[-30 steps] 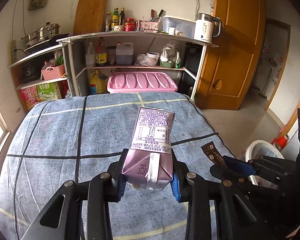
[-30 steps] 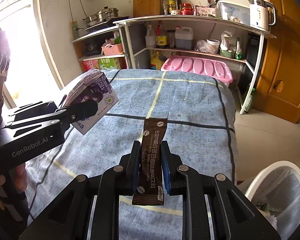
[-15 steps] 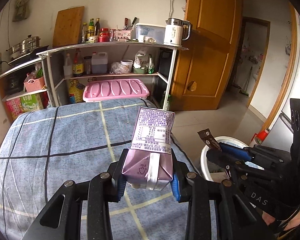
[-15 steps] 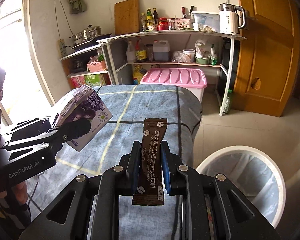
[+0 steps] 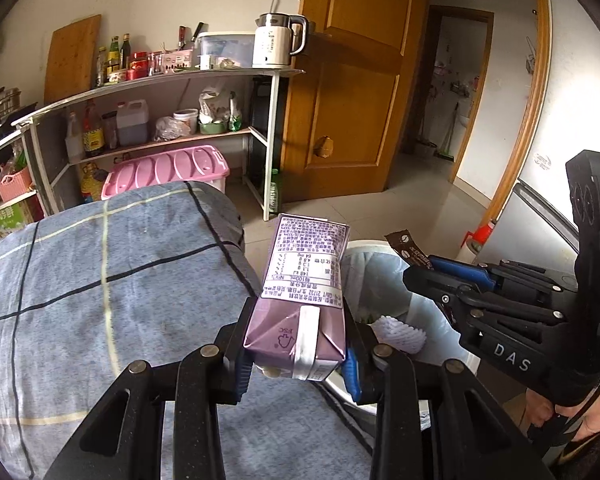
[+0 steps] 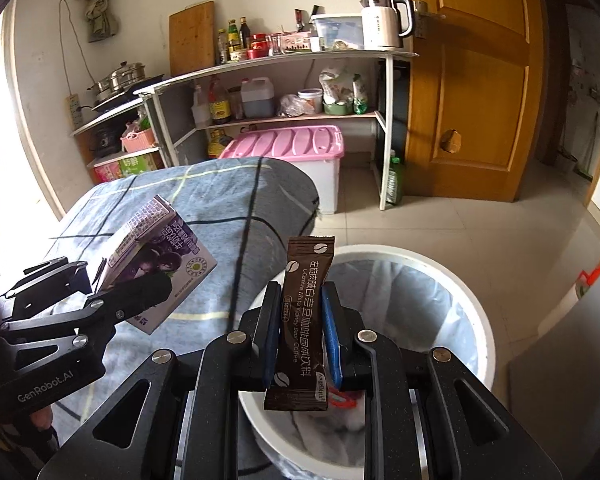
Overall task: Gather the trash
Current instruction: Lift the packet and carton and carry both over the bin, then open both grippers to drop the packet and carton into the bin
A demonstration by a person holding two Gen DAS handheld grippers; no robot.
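- Right gripper (image 6: pixel 300 336): closed on the brown coffee-stick sachet (image 6: pixel 303 320). Sachet is clamped near mid-length, long axis upright and running forward along the fingers, both ends left free.
- Left gripper (image 5: pixel 296 354): closed on the purple drink carton (image 5: pixel 304 292). Carton is held at its folded base, long axis pointing forward and up, label side facing the camera.
- White round trash bin with pale blue liner (image 6: pixel 452 276): seen directly below and ahead of the right gripper; the sachet's lower end is over the opening. White foam netting (image 5: pixel 398 330) is already seen inside.
- Key relation: the bin lies to the right of and below the left gripper, beside the edge of the blue checked bedcover (image 5: pixel 100 280). In the left wrist view the carton is seen partly over the bin's near rim; whether it is fully over the opening cannot be told.
- Judgement: the right gripper is the nearer and better placed one; release there looks ready. A short shift rightward is likely needed by the left before letting go.
- Risk: the carton could catch the rim and fall on the floor tiles.
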